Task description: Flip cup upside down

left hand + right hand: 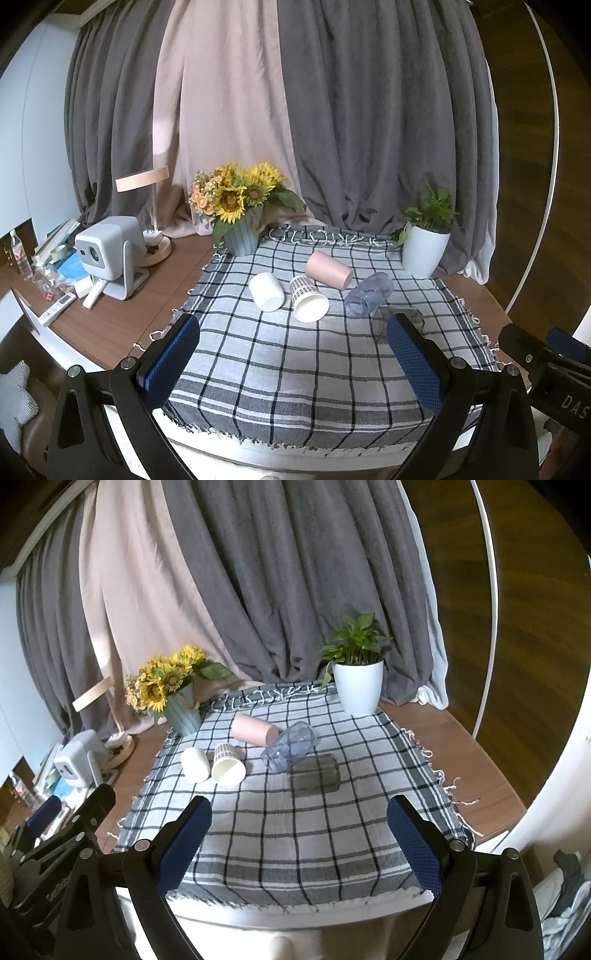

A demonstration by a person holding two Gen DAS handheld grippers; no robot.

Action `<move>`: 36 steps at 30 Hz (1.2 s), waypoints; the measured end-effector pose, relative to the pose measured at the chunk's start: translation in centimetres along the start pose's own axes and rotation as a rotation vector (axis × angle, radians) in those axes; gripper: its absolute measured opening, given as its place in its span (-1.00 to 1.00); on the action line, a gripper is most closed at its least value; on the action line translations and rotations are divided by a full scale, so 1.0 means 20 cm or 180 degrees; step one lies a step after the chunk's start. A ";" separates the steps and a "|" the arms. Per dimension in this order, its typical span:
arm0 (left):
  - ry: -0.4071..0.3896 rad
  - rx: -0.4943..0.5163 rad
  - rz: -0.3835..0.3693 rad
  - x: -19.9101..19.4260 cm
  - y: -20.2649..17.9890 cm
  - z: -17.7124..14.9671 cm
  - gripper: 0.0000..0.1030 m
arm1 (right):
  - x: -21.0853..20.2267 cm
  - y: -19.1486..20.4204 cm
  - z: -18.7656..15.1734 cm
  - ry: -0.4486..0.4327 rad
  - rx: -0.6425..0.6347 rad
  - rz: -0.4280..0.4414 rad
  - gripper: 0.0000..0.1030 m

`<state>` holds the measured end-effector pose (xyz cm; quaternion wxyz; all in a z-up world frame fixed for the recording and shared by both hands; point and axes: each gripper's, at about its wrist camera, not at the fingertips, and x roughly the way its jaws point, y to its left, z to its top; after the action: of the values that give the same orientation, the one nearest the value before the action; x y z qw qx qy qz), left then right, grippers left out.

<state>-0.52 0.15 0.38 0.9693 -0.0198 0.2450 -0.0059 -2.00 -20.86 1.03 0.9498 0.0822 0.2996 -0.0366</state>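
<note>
Several cups lie on their sides on the checked cloth [295, 369]: a white cup [266, 291] [194, 764], a patterned paper cup [308, 303] [228, 766], a pink cup [328, 270] [254, 730], a clear bluish cup [368, 294] [291, 746] and a grey glass tumbler [314, 775], half hidden behind a finger in the left wrist view [402, 318]. My left gripper [291, 358] is open and empty, above the cloth's near part. My right gripper [299, 845] is open and empty, also near the front edge, short of the tumbler.
A sunflower pot [242, 236] stands at the cloth's back left and a white plant pot [423, 251] at the back right. A projector [110, 254], a lamp and clutter sit on the wooden table at the left. Curtains hang behind.
</note>
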 end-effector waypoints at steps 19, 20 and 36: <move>0.0008 -0.0001 0.0006 0.01 0.00 -0.01 1.00 | 0.01 0.01 -0.03 0.0020 0.0020 0.0001 0.87; 0.0010 -0.0001 0.0007 0.01 0.00 -0.01 1.00 | 0.01 0.01 -0.03 0.0021 0.0020 0.0002 0.87; 0.0005 0.0011 0.0013 0.02 0.00 0.00 1.00 | 0.02 0.02 -0.03 0.0017 0.0023 -0.0010 0.87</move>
<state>-0.20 0.09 0.28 0.9691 -0.0177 0.2458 -0.0043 -2.05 -20.38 0.35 0.9486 0.0852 0.3021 -0.0391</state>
